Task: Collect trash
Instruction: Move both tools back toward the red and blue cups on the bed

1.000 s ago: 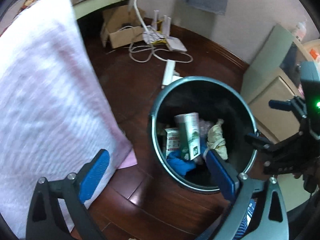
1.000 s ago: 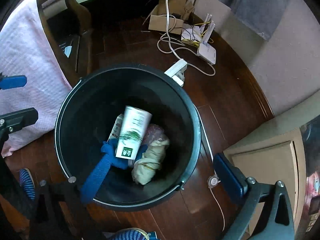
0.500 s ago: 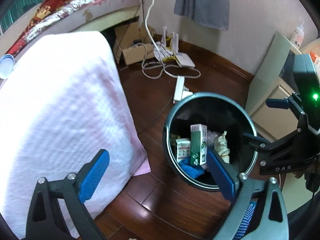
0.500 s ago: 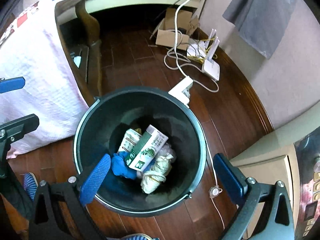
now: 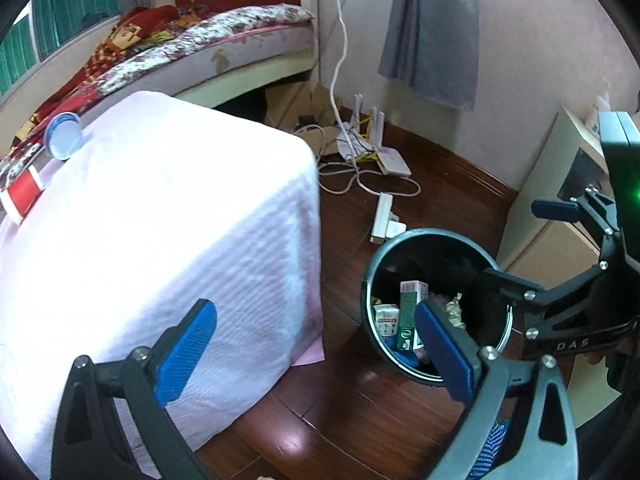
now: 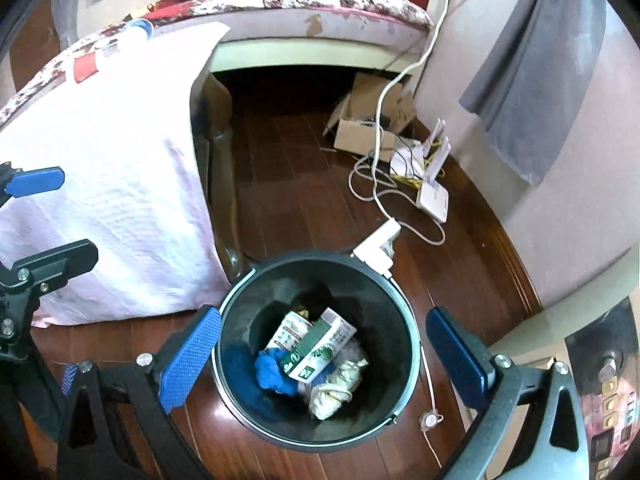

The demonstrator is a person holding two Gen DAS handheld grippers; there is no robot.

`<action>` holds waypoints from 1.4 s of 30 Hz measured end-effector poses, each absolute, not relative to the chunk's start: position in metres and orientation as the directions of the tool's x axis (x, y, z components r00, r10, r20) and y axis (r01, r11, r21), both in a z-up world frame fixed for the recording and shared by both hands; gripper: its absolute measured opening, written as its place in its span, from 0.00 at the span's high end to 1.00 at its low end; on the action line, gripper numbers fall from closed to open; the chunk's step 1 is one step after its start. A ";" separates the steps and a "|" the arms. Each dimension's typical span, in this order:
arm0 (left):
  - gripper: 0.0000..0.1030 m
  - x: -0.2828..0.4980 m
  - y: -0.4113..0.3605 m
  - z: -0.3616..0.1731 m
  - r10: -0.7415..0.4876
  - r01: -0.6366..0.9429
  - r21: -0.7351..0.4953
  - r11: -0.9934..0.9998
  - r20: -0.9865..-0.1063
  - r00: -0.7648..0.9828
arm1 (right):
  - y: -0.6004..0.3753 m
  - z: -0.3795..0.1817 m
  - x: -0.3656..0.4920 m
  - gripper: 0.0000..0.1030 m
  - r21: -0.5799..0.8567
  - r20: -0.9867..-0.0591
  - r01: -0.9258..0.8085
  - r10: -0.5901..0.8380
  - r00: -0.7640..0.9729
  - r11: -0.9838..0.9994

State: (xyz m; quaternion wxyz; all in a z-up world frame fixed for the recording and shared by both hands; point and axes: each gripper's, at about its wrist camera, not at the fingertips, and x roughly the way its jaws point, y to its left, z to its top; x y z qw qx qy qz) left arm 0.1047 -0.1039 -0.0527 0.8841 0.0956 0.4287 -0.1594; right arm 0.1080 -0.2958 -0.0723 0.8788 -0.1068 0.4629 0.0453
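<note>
A black round trash bin [image 6: 256, 280] [image 5: 370, 280] stands on the dark wood floor. Inside lie a green-and-white carton [image 6: 320, 350] [image 5: 408, 312], a smaller white box [image 5: 386, 318], a blue cloth [image 6: 272, 370] and crumpled paper [image 6: 334, 390]. My right gripper [image 6: 324, 354] is open and empty, high above the bin. My left gripper [image 5: 316, 352] is open and empty, above the floor between the bin and the pink-covered table [image 5: 160, 220]. A blue-rimmed lid [image 5: 62, 136] and a red-and-white pack [image 5: 20, 192] lie on the table's far left.
A white power strip [image 6: 376, 248], cables and a router [image 6: 432, 196] lie on the floor behind the bin. A cardboard box [image 6: 360, 132] sits under the bed [image 6: 320, 4]. A beige cabinet [image 5: 540, 240] stands right of the bin.
Both grippers have risen and pulled back from the bin, so it looks smaller. The tabletop and bed have come into view. The carton has settled flatter in the bin.
</note>
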 end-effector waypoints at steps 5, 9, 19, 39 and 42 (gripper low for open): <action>0.02 0.101 -0.085 -0.048 -0.180 0.327 0.033 0.944 -0.781 0.598 | -0.282 -0.060 0.106 0.00 -0.151 -0.809 -0.203 -0.004 0.588 0.967; 0.02 0.098 -0.071 -0.045 -0.165 0.300 0.033 0.953 -0.775 0.610 | -0.272 -0.055 0.107 0.00 -0.153 -0.802 -0.222 0.010 0.597 0.963; 0.02 0.090 -0.018 -0.021 -0.077 0.152 0.038 0.988 -0.728 0.682 | -0.243 -0.032 0.110 0.00 -0.090 -0.757 -0.264 0.106 0.645 0.960; 0.05 0.084 0.107 0.012 0.148 -0.176 0.022 0.984 -0.647 0.748 | -0.131 0.009 0.141 0.00 -0.003 -0.657 -0.423 0.317 0.684 0.906; 0.05 0.094 0.125 0.021 0.169 -0.217 0.004 0.976 -0.642 0.747 | -0.121 0.014 0.146 0.00 0.011 -0.660 -0.444 0.340 0.670 0.896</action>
